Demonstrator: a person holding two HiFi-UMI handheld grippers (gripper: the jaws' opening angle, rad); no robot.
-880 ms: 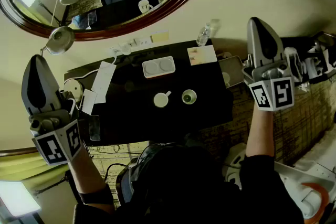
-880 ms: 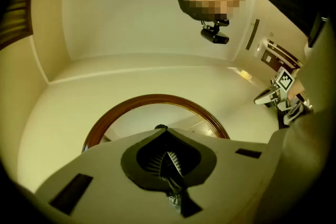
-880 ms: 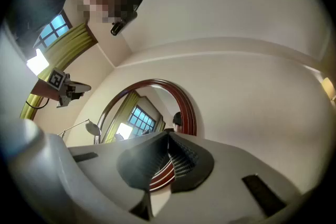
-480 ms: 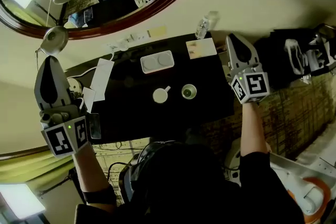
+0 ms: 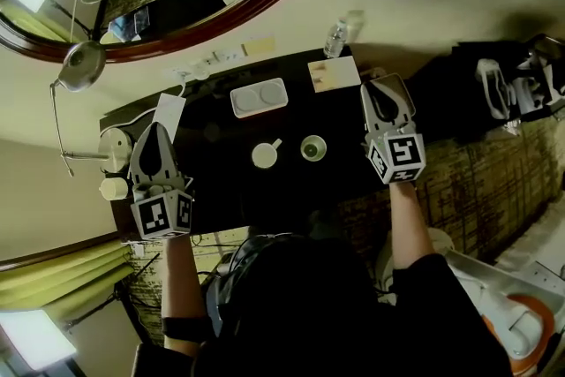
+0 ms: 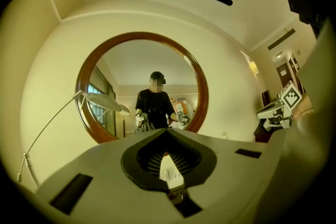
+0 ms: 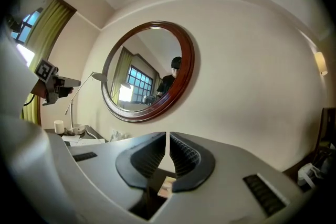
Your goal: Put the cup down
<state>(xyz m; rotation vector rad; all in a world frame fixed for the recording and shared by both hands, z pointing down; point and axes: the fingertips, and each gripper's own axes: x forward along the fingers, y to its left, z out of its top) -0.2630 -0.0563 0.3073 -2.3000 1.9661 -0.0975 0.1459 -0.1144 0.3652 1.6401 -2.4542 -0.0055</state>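
White tray (image 5: pixel 259 98) on the dark table (image 5: pixel 229 137) carried two round pieces. The white handled cup (image 5: pixel 265 156) stood upright mid-table, its inside pale. Just right of it, a second cup (image 5: pixel 312 148) held something green. The left gripper (image 5: pixel 157 132) was closed and empty. The right gripper (image 5: pixel 386 93) was closed to a slit and empty.
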